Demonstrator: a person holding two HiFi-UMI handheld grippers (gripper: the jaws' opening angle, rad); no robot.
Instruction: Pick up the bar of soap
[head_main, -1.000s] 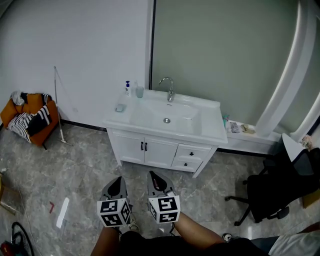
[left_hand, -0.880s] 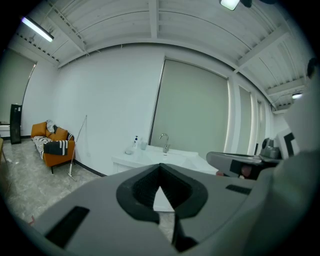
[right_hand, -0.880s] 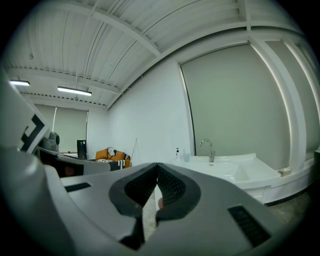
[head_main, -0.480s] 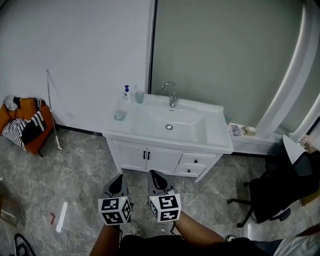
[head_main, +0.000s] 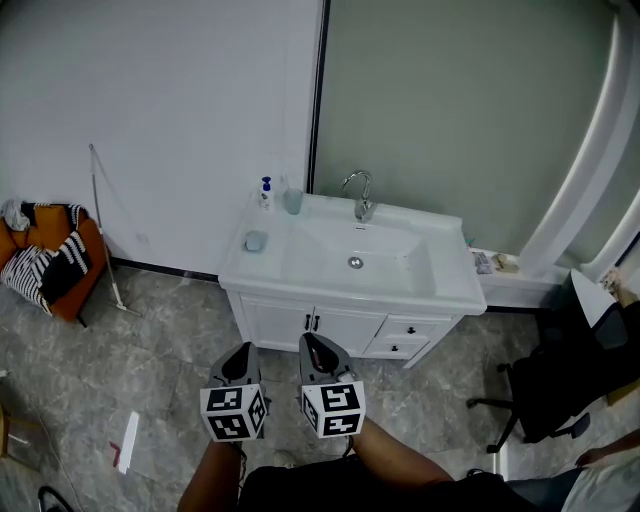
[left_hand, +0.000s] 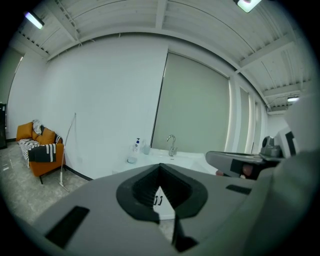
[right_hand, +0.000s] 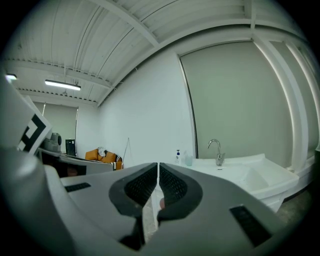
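A bathroom corner set up inside an office-like room: a white vanity cabinet (head_main: 340, 325) with a basin (head_main: 440, 290), chrome faucet (head_main: 362, 195), pump bottle (head_main: 266, 192) and bar of soap (head_main: 256, 241) stands on grey marble-look floor tiles (head_main: 150, 360), with a black office chair (head_main: 565, 385) and an orange armchair (head_main: 50, 265) nearby.
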